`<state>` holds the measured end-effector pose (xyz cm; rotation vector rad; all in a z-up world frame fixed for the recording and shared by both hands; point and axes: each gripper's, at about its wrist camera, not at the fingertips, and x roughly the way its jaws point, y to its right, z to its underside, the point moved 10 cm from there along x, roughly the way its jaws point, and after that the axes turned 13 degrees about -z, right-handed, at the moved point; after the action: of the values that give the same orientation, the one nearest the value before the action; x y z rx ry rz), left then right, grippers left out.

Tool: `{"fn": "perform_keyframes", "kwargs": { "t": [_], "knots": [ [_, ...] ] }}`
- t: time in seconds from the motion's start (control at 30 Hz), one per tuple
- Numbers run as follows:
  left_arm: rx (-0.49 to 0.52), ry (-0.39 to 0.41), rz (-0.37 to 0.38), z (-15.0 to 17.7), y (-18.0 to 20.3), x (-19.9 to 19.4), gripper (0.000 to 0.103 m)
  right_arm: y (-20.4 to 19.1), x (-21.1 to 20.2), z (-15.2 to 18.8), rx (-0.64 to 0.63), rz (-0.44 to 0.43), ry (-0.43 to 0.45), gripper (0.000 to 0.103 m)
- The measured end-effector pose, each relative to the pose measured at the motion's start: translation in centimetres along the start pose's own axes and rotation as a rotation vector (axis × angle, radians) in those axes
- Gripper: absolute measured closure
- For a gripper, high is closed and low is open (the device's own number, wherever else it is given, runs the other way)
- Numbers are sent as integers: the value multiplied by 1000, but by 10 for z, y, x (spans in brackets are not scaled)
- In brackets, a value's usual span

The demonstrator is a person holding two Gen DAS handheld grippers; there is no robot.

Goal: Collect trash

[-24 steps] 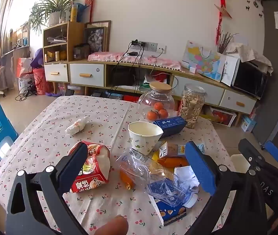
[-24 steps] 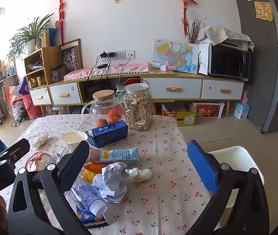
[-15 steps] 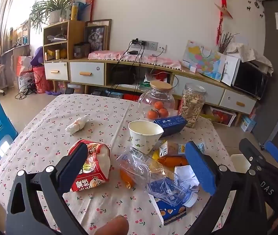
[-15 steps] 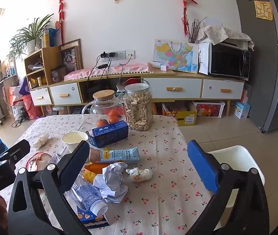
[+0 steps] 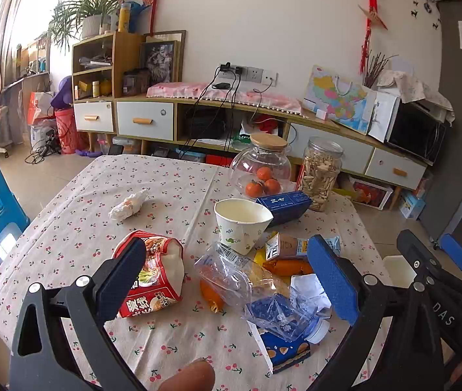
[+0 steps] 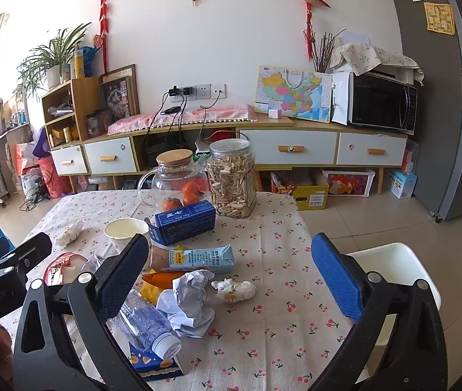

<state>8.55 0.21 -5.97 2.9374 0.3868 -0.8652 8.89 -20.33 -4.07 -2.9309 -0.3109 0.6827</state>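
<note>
hidden: crushed clear bottle [image 6: 147,324] half behind left finger of right gripper [image 6: 227,280] | paper ball [image 6: 188,299] crumpled, white | left gripper [image 5: 226,285] and right one both released, empty

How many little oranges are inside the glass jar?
3, all at the bottom of the glass jar with the wooden lid: one on the left, one on the right, one behind. More could be hidden.

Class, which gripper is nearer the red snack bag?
Left. The left gripper hovers open with one finger beside the red snack bag; the right gripper hangs open farther right, over the crumpled paper.
</note>
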Motion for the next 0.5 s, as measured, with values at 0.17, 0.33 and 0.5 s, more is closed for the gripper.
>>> {"fn": "perform_keyframes", "kwargs": {
  "t": [0.17,0.33,0.5],
  "knots": [
    [-3,-2,0,-1,-1,0,7,0,0,0,0,1,0,7],
    [-4,-5,0,1,-2,-1,7,-1,1,1,0,1,1,7],
    [-3,-6,0,0,-2,-1,7,-1,0,0,0,2,-1,7]
  ]
}}
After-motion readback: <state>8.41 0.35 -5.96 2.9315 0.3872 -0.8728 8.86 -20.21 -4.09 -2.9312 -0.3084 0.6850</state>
